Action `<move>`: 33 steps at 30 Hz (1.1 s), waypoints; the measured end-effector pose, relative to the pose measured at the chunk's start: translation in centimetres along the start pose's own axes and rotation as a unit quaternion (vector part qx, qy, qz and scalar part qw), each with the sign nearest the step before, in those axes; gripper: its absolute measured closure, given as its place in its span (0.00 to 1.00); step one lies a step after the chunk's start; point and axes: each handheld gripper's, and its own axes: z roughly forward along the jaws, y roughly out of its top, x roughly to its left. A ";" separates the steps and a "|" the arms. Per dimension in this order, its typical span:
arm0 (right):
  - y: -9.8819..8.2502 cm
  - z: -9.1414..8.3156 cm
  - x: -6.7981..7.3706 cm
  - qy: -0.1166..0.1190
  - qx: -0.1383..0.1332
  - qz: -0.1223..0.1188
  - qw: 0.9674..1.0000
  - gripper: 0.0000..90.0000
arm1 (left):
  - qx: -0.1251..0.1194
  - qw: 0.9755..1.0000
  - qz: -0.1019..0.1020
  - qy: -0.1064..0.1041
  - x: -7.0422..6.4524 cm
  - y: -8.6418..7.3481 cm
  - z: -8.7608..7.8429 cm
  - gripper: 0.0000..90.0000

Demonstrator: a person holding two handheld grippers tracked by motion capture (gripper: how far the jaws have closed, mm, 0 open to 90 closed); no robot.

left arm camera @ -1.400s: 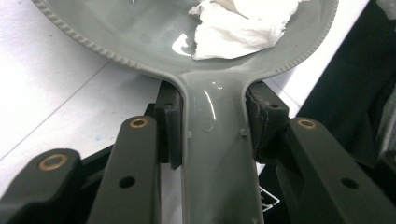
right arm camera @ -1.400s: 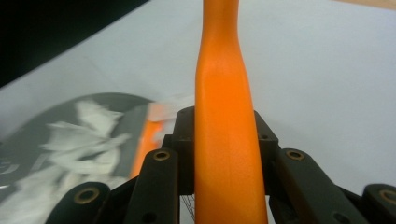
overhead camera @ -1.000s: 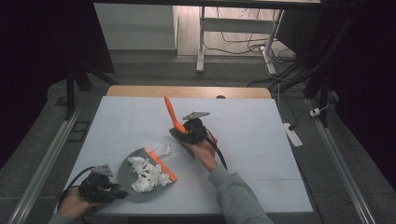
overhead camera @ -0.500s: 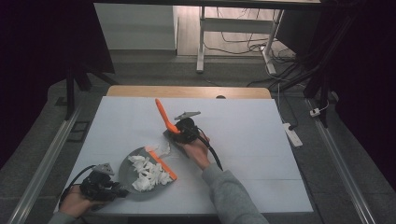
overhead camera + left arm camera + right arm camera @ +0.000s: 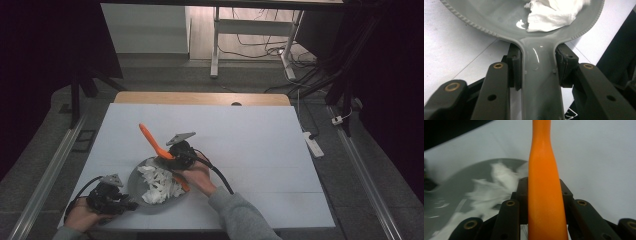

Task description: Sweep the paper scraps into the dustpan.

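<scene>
Your left tool [image 5: 116,200] sat near the table's [image 5: 260,145] front left corner, its jaws clamped on the handle [image 5: 541,85] of the grey dustpan [image 5: 137,180]. In the left gripper view both pads pressed the handle's sides just below where it widens into the pan, whose rim there is ribbed. The dustpan lay flat on the table, handle toward you and to the left, pan toward the middle.

The pan held a heap of white paper scraps [image 5: 160,184], spread over most of its floor; one crumpled piece [image 5: 554,12] lay close to the handle end.

Your right tool [image 5: 175,152] was clamped on the orange brush handle [image 5: 150,140], which stuck up and away to the left. In the right gripper view the jaws gripped the handle [image 5: 544,195] at its thicker part. The orange brush head [image 5: 181,182] lay along the pan's right edge, just beside the scraps. Whether its bristles touched them you couldn't tell from these views.
</scene>
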 end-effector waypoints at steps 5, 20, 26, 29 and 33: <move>0.4 -1.7 1.0 0.006 -0.019 -0.015 1.000 0.78 | -0.001 1.000 0.000 0.000 0.0 0.0 0.0 0.69; 0.1 -4.6 -3.1 -0.073 -0.039 0.020 0.996 0.78 | -0.001 1.000 0.000 0.000 0.0 -0.1 0.0 0.69; -0.8 -2.0 -3.5 -0.072 -0.001 0.027 0.997 0.78 | -0.001 1.000 0.000 0.000 0.0 0.0 0.1 0.69; -1.1 -0.9 -2.7 -0.051 0.000 0.030 0.998 0.78 | -0.001 1.000 0.000 0.000 0.0 -0.1 0.1 0.69; -0.9 -0.2 -0.8 -0.018 -0.004 0.027 0.999 0.78 | -0.001 1.000 0.000 0.000 0.0 0.0 0.1 0.69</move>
